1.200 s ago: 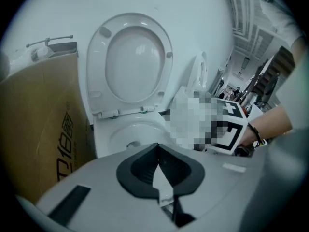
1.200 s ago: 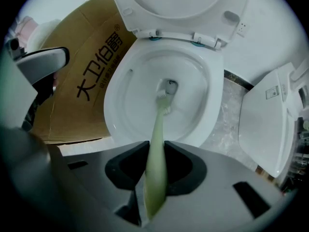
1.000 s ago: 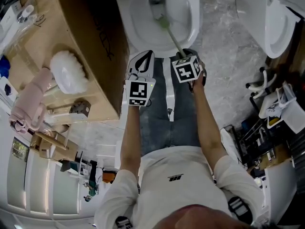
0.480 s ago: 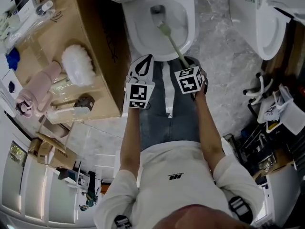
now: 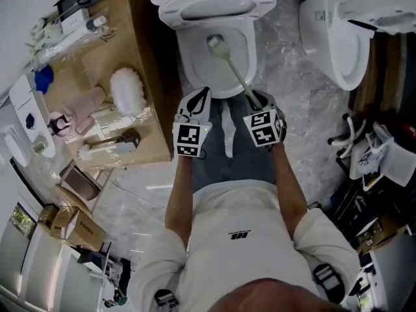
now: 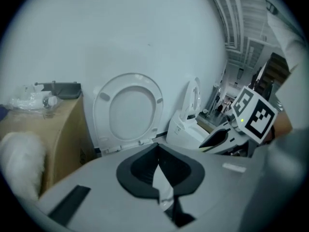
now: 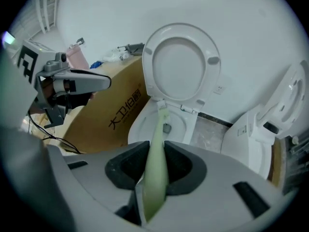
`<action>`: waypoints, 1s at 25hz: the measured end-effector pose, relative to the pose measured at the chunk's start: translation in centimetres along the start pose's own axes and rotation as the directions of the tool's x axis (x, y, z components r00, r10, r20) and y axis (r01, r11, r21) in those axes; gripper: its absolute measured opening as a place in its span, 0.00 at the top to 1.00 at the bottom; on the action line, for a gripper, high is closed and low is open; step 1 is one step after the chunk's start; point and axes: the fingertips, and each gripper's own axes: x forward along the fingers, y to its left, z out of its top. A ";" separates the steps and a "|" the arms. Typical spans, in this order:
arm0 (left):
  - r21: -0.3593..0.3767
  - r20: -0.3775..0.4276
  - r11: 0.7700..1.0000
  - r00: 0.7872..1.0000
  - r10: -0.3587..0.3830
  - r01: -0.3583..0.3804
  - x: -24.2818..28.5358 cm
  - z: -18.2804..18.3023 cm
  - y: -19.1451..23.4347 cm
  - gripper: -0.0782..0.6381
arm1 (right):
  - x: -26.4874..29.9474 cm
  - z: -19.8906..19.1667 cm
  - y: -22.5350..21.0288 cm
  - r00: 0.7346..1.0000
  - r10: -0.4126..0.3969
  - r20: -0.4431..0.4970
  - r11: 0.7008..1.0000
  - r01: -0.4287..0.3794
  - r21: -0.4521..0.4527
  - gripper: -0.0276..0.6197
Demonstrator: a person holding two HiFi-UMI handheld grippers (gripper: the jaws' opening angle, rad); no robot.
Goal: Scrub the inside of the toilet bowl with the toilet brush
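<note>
In the head view, the head of the toilet brush (image 5: 233,70) sits inside the toilet bowl (image 5: 188,70), low by the outlet. Its handle slants back to the right gripper (image 5: 257,104) at the bowl's front edge. The left gripper (image 5: 194,106) hangs just beside it, also at the bowl's front. Scrubbing looks under way, though no foam or marks show how much of the wall is done, so most of the circuit may remain. Only this view shows the bristles against the porcelain, a cardboard box (image 5: 97,57) left of the bowl, and a second toilet (image 5: 335,31) right of it. The left gripper view shows its claw closed on nothing. The bowl is hidden under the gripper body, and only the raised lid (image 6: 128,110) behind the bowl is seen. The right gripper view settles what the head view cannot: its claw is clamped on the pale green handle, which runs forward and down into the bowl.
</note>
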 end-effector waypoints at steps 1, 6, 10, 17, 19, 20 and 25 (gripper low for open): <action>0.000 0.011 1.000 1.000 0.005 -0.005 -0.5 1.0 -0.1 0.88 | -1.0 0.6 0.1 1.000 0.003 0.024 1.000 -0.003 0.008 0.82; 0.035 0.066 0.999 0.998 0.014 -0.016 -3.2 5.9 -0.6 0.88 | -6.2 4.1 0.7 0.987 0.020 0.158 0.997 -0.031 0.070 0.82; 0.068 0.110 0.998 0.994 0.010 -0.018 -5.5 9.6 -1.6 0.88 | -10.1 6.6 0.6 0.965 -0.001 0.261 0.997 -0.018 0.072 0.82; 0.124 0.170 0.992 0.985 -0.008 -0.014 -8.9 14.8 -3.7 0.88 | -16.9 10.6 0.7 0.918 -0.016 0.396 0.999 -0.003 0.046 0.82; 0.140 0.191 0.990 0.982 -0.015 -0.012 -9.7 16.1 -4.4 0.88 | -18.8 11.6 0.9 0.905 -0.015 0.425 0.999 -0.002 0.040 0.82; 0.147 0.201 0.989 0.979 -0.018 -0.012 -10.2 16.7 -4.7 0.88 | -19.8 12.1 0.9 0.898 -0.016 0.441 0.999 -0.001 0.039 0.82; 0.184 0.242 0.983 0.970 -0.026 -0.020 -11.8 19.4 -5.8 0.88 | -23.6 14.0 0.8 0.850 -0.034 0.525 0.999 0.024 0.027 0.82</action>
